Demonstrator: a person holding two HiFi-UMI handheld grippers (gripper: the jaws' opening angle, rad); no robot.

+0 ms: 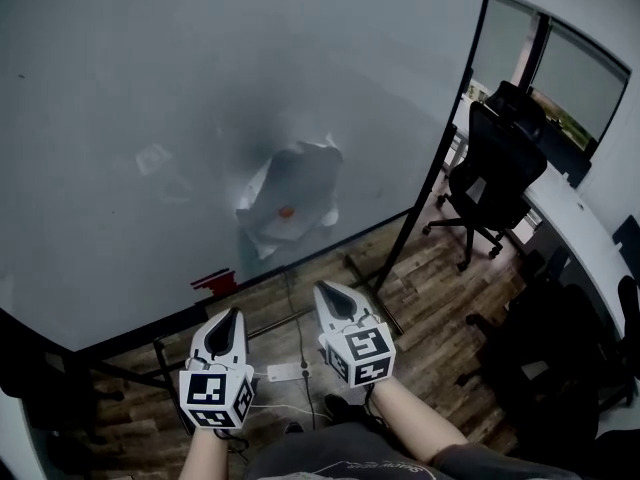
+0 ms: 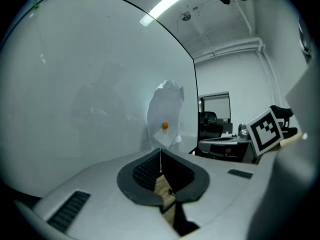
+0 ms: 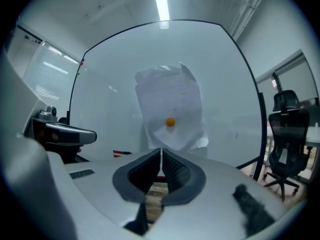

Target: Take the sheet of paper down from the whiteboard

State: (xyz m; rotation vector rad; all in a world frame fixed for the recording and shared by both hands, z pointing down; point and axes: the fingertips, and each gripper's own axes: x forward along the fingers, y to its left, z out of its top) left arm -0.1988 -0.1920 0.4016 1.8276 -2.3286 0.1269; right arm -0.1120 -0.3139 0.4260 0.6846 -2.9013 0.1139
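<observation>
A crumpled white sheet of paper (image 1: 290, 196) hangs on the whiteboard (image 1: 120, 118), pinned near its lower end by a small orange magnet (image 1: 286, 211). My right gripper (image 1: 333, 298) is shut and empty, held in front of the board and below the sheet; in the right gripper view the paper (image 3: 170, 111) and magnet (image 3: 170, 122) stand straight ahead of the gripper (image 3: 161, 156). My left gripper (image 1: 232, 320) is shut and empty too, further left and lower. In the left gripper view the paper (image 2: 165, 116) shows ahead and slightly right of the gripper (image 2: 160, 156).
A red marker (image 1: 212, 280) lies on the board's bottom ledge. The board stands on a black frame (image 1: 430, 168) over a wooden floor. A black office chair (image 1: 490, 173) and a long desk (image 1: 575, 218) stand at the right.
</observation>
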